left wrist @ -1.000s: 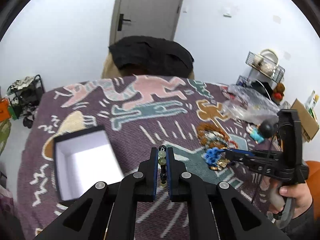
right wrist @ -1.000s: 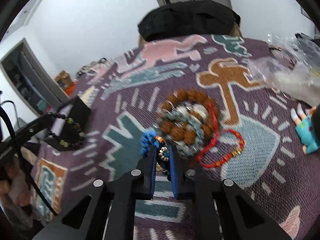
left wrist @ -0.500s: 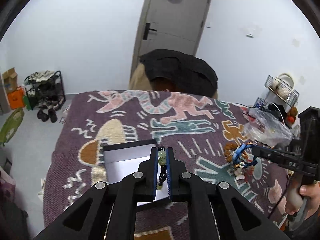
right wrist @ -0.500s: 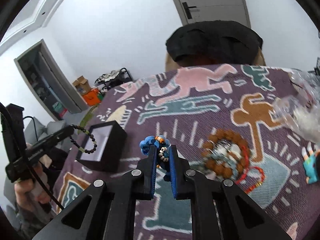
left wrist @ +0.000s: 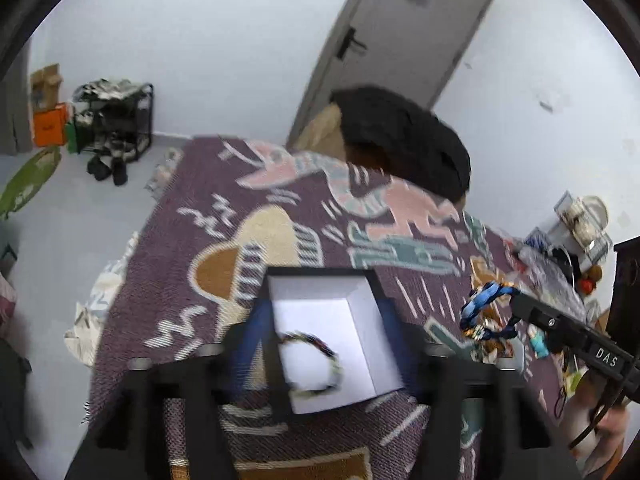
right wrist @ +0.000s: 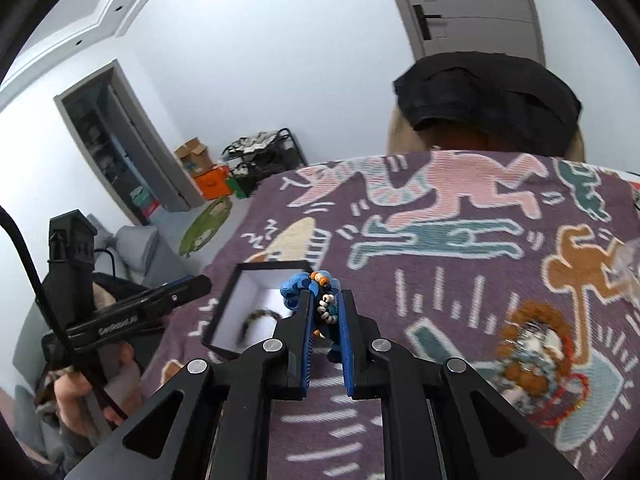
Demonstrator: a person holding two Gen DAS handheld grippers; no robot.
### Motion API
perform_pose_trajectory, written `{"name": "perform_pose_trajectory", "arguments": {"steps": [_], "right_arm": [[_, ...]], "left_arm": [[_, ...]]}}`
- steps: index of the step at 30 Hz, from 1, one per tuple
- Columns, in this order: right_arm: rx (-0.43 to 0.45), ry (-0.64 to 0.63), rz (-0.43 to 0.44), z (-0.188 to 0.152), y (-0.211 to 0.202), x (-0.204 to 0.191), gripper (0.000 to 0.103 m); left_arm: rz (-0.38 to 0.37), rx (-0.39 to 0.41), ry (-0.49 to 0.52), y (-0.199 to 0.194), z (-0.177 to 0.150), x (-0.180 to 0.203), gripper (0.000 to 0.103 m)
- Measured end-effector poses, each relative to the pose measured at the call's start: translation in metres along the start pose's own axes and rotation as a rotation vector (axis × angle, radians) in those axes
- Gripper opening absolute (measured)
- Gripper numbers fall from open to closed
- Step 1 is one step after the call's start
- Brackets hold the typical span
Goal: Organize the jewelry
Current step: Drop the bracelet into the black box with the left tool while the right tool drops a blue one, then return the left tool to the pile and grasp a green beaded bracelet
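The left gripper (left wrist: 320,344) has just opened wide, its beaded bracelet (left wrist: 312,364) free inside the black box (left wrist: 276,400). The right gripper (right wrist: 325,320), labelled "DAS", pinches a blue bracelet (right wrist: 316,292).

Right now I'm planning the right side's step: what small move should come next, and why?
Probably carry the right hand-held gripper forward over the box and open it there. It is shut on the blue bracelet, and the beaded bracelet already lies inside, the left hand-held gripper having just opened.
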State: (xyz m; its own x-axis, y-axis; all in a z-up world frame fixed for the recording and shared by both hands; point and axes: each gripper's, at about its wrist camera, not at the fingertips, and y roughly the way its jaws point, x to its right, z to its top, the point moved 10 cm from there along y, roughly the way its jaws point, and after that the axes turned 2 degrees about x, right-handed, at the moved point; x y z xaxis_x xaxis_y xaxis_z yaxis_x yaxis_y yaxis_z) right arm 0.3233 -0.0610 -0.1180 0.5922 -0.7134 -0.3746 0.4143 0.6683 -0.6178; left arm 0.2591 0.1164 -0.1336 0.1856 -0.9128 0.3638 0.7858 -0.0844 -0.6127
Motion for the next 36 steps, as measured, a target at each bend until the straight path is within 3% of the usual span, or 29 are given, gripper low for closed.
{"name": "perform_pose_trajectory", "arguments": {"steps": [11,14,15,16,18,21,36], "right_arm": [[-0.046,-0.042,0.093,0.004,0.037,-0.052,0.013],[-0.066,-0.046,0.114,0.004,0.047,-0.063,0.019],[-0.079,-0.048,0.104,0.002,0.05,-0.063,0.036],[-0.092,-0.047,0.088,0.0,0.051,-0.062,0.06],[-0.076,-0.039,0.061,-0.002,0.049,-0.057,0.076],[-0.07,-0.033,0.026,-0.004,0.043,-0.046,0.076],[-0.054,0.12,-0.153,-0.036,-0.016,0.053,0.076]], "left_arm": [[0.066,0.022,-0.067,-0.021,-0.004,-0.043,0.075],[0.076,0.025,-0.074,-0.025,-0.004,-0.047,0.075],[0.08,0.027,-0.073,-0.026,-0.003,-0.047,0.077],[0.082,0.029,-0.07,-0.027,-0.003,-0.046,0.078],[0.08,0.04,-0.061,-0.03,-0.004,-0.043,0.087],[0.077,0.06,-0.042,-0.032,-0.003,-0.037,0.093],[-0.01,0.009,0.054,-0.004,-0.017,0.033,0.093]]}}
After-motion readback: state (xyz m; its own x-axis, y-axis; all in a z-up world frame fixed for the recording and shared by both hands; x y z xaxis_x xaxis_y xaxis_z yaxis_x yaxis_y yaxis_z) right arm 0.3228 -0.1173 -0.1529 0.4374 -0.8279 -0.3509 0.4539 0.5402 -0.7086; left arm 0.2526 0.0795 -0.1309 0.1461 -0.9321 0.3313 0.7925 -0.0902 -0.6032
